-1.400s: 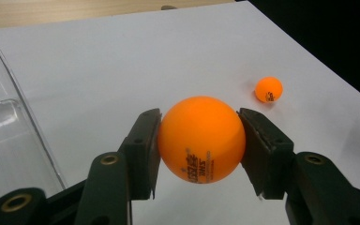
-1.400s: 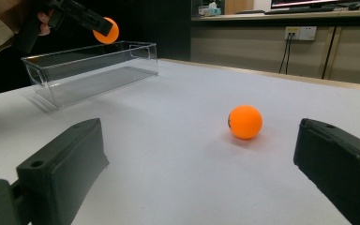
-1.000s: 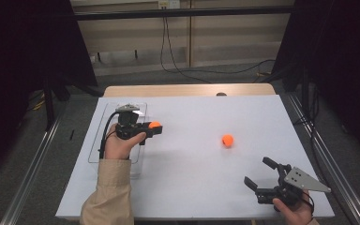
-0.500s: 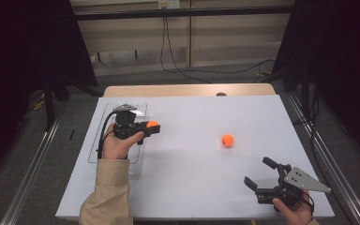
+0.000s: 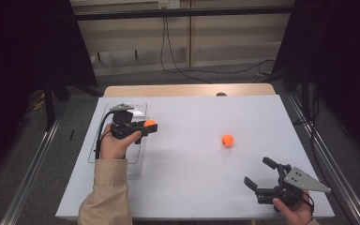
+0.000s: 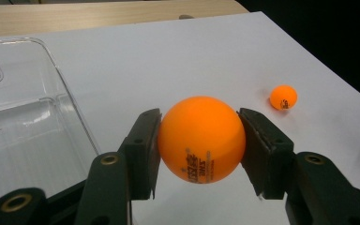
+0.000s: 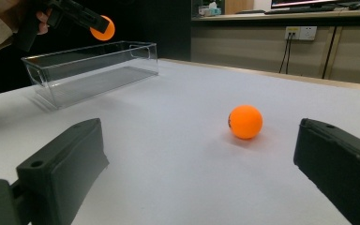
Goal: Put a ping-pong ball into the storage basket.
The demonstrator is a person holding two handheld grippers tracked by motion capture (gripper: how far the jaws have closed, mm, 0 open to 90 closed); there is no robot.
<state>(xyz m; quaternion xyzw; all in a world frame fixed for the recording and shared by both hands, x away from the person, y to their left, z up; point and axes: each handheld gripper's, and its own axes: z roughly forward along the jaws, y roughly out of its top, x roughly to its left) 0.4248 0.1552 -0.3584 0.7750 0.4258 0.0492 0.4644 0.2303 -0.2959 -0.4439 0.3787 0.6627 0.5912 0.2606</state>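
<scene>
Ping-pong ball in orange is seen left of centre in the high view, pinched at its widest part between the jaws of the left gripper, at the right-hand edge of the clear plastic bin. In the left gripper view the pads are pressed on opposite sides of the ball, which is held off the white table. It is judged to be very light, stiff yet thin-walled, smooth and quick to roll, so a gentle grip across the middle is advised. The bin's rim is low and its interior looks bare, which leaves room for a drop. Further right, a second ball is found loose on open tabletop, well apart from every edge. At lower right the right gripper is held with its jaws spread wide and nothing between them, near the table's front edge
</scene>
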